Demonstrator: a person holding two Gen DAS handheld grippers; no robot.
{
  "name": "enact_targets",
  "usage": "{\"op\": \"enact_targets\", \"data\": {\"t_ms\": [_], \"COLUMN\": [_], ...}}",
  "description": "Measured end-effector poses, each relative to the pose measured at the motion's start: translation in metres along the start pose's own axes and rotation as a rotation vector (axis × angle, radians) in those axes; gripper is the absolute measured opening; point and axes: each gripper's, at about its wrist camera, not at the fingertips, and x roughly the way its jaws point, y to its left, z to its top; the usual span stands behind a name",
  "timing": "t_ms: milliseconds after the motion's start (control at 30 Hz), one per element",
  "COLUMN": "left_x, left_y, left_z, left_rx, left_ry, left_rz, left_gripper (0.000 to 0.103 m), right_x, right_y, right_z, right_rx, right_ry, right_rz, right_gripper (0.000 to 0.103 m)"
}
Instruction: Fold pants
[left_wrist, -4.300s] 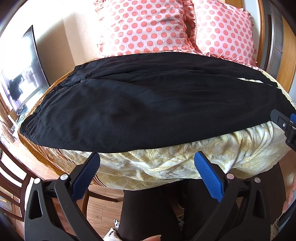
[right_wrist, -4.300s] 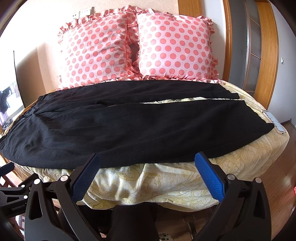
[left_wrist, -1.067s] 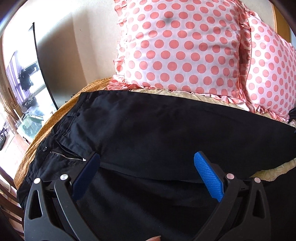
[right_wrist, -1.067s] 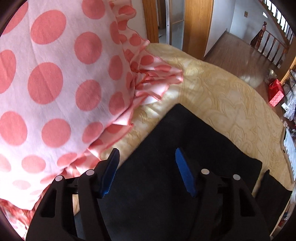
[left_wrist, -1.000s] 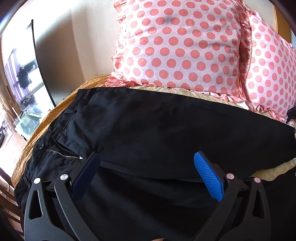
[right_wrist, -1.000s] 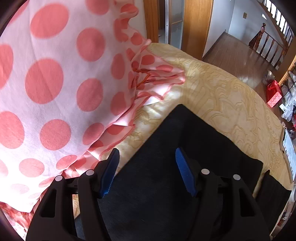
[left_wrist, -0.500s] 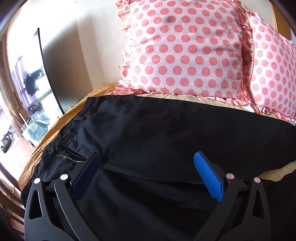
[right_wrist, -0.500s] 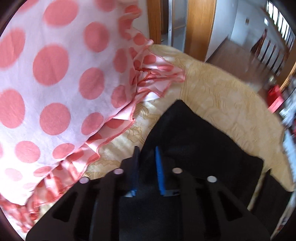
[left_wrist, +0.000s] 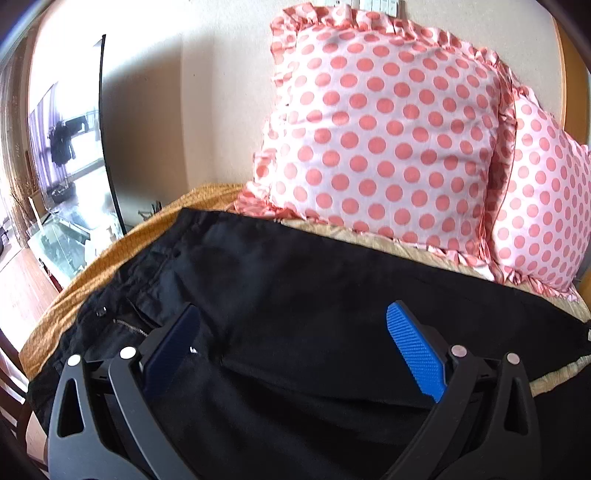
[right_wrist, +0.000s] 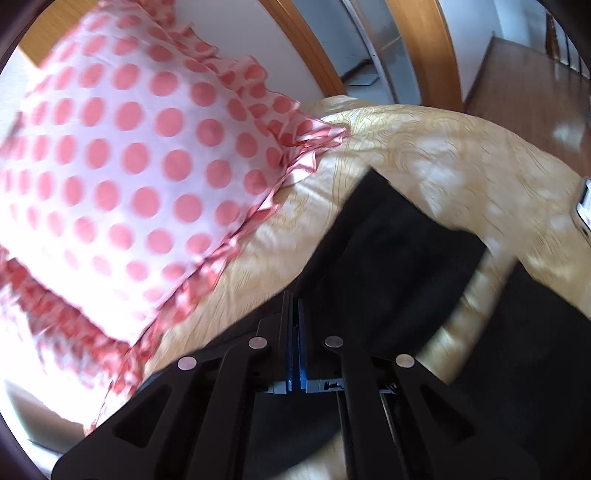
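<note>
Black pants (left_wrist: 314, 288) lie spread across the bed, waistband and zipper (left_wrist: 127, 325) at the left. My left gripper (left_wrist: 291, 343) is open above the crotch area, its blue pads apart over the fabric. In the right wrist view my right gripper (right_wrist: 294, 314) is shut on the edge of the far pant leg (right_wrist: 388, 251) near its hem and lifts it off the yellow bedspread (right_wrist: 424, 147). The other leg (right_wrist: 535, 332) lies at the lower right.
Two pink polka-dot pillows (left_wrist: 384, 140) stand against the wall at the bed's head, one close to my right gripper (right_wrist: 129, 158). A mirror (left_wrist: 62, 177) leans at the left. Wooden door frame (right_wrist: 424, 48) and wood floor (right_wrist: 528, 81) lie beyond the bed.
My right gripper closed on the far leg's edge and has raised and pulled it, with the view tilting. My left gripper stayed open and drew back slightly.
</note>
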Motion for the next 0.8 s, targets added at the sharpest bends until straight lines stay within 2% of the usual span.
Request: {"op": "enact_targets", "data": {"t_ms": [67,133,200,267,400,500,600,667,800], "left_x": [-0.001,0.005,0.019,0.041,0.089,0.129,0.165,0.193,0.234], "left_y": [-0.003,-0.008,-0.008,-0.004,-0.003,-0.007,-0.011,-0.017,-0.025], "left_z": [0.01,0.021,0.033,0.046,0.06,0.073,0.083,0.088,0.094], "left_rx": [0.068,0.135,0.124,0.06,-0.026,-0.071,-0.105,-0.112,-0.119], "left_ry": [-0.056,-0.045,0.009,0.106,0.248,0.326,0.394,0.455,0.519], "left_rz": [0.015,0.038,0.009,-0.045,-0.051,-0.005,0.041,0.072,0.171], "left_gripper": [0.101,0.101,0.101,0.101,0.101,0.1,0.091,0.089,0.087], "right_x": [-0.02,-0.027,-0.046,-0.058,-0.071,-0.077,-0.08,-0.083,-0.084], "right_y": [-0.011,-0.022,-0.033,-0.043,-0.057,-0.056,-0.049,-0.044,-0.044], "right_z": [-0.013,-0.018,-0.036,-0.05,-0.062,-0.07,-0.075,-0.076,-0.076], "right_rx": [-0.016,-0.024,-0.027,-0.024,-0.036,-0.089,-0.156,-0.198,-0.224], "right_ry": [-0.016,-0.03,-0.038,-0.038,-0.042,-0.04,-0.049,-0.059,-0.063], "right_rz": [0.036,0.056,0.079,0.089,0.067,0.026,-0.016,-0.039,-0.044], "right_gripper": [0.002,0.002,0.002,0.002,0.002,0.002,0.002,0.002,0.002]}}
